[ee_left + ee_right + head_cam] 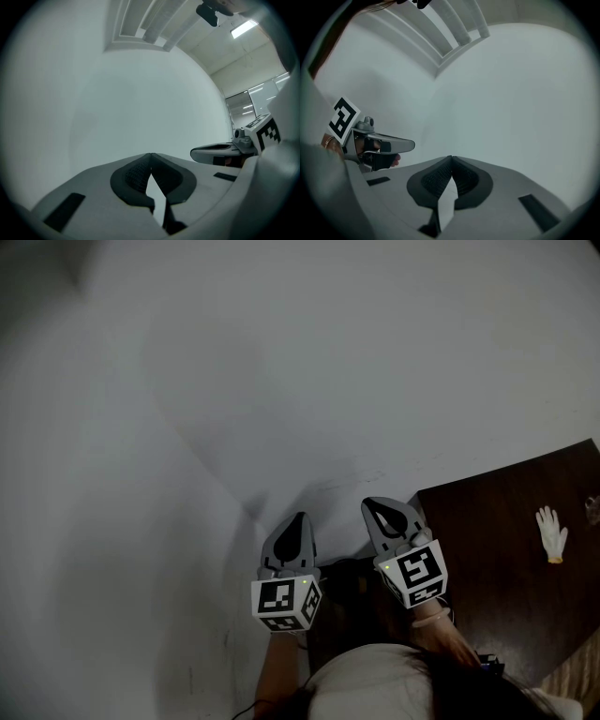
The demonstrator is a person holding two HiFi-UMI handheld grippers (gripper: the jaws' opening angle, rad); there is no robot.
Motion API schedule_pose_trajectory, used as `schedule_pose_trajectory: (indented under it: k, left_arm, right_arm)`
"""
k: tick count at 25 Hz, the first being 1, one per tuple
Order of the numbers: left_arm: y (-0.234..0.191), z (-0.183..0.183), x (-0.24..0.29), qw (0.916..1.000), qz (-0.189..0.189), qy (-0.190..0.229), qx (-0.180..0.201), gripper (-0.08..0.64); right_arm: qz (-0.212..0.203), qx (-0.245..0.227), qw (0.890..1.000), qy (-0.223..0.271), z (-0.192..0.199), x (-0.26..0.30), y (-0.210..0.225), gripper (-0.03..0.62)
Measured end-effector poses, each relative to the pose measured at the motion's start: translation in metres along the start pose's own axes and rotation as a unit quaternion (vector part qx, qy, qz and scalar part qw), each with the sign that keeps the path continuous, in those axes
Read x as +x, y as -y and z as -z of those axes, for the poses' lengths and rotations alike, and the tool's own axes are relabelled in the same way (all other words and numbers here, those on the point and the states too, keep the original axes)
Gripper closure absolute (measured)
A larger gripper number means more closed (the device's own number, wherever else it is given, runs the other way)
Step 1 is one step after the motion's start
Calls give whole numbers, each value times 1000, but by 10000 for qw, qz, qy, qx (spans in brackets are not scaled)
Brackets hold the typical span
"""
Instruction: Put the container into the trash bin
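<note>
1. A plain white wall (281, 381) fills most of the head view. Both gripper views also look at it, with a slatted ceiling vent (140, 21) above.
2. A dark brown worktop (506, 559) shows at the lower right of the head view. One of its corners is just beside the right gripper.
3. The person's head (403, 685) is at the bottom edge of the head view, seen from above, below the two grippers.
4. The left gripper (301, 518) is held up in front of the wall, off the worktop and to the left of its corner. In its own view the fingers (136, 176) are clenched, tips touching. Nothing is between them, and only a narrow wedge of pale wall shows behind the tips.
5. The right gripper (368, 505) is near the left one, at about the same height. Its fingers (464, 180) are also clenched tip to tip, with nothing gripped.
6. Each gripper carries a marker cube, left (286, 602) and right (417, 574).
7. A white glove (552, 533) lies flat on the worktop, well apart from the corner by the right gripper.
8. The container and the trash bin appear in none of the views, so I cannot tell where they are.
</note>
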State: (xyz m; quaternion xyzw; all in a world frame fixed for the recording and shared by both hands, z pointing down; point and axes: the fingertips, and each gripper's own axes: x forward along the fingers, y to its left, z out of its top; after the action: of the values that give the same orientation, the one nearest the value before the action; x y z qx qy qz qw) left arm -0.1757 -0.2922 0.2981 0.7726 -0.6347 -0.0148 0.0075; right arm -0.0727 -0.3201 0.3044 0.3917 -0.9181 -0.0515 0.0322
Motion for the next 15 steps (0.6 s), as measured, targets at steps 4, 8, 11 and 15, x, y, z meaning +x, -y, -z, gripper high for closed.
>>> schedule_pose_trajectory:
  k: [4,8,11,15]
  left_arm:
    - [3,2,1,10000,44,-35,1,540]
    - [7,5,3,9999,89,-83,61,540]
    - [9,7,4,9998,105,-115,88,540]
    - [9,6,4,9998,118,-132,66,540]
  right_arm:
    - [16,29,10000,-20,2,-1,1,586]
    - [51,60,10000,-30,3,-3,3,586]
    - [72,129,9999,-32,4,-4,4,586]
    - [127,200,9997,-27,3,-6,8,586]
